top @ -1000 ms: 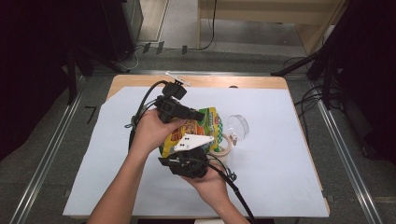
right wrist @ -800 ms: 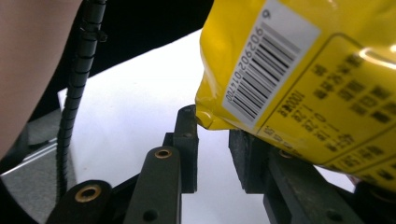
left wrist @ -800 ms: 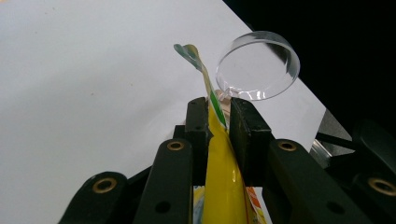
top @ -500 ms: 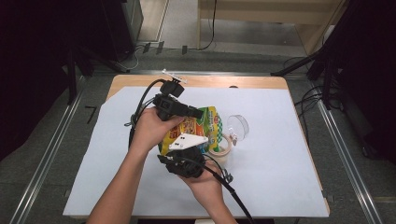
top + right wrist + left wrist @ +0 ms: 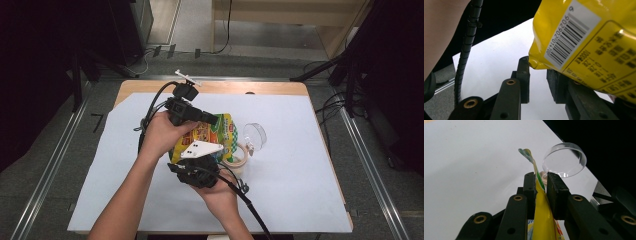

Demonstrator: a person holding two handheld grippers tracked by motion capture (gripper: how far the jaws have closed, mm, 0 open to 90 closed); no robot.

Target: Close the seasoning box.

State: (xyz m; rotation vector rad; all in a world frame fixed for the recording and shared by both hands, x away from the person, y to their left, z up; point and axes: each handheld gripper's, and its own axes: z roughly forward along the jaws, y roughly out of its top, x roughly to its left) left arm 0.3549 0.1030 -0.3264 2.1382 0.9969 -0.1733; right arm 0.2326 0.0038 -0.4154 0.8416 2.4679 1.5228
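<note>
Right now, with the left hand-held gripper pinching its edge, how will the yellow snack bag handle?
The snack bag is probably floppy: its thin edge curls beyond the left hand-held gripper. Likely light, since one pinch holds it. Its glossy film may slip.

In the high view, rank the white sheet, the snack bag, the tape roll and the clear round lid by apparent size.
1. White sheet
2. Snack bag, partly hidden
3. and 4. Tape roll and clear round lid: they look alike, and the roll is partly hidden.

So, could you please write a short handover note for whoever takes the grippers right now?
Left gripper: jaws shut on the edge of the yellow snack bag.
Right gripper: jaws open, the bag's bottom corner just above the gap, not gripped.
Clear round lid and tape roll lie beside the bag on the white sheet.
Done: bag held in the left gripper.
Left: probably a second grip with the right.
</note>
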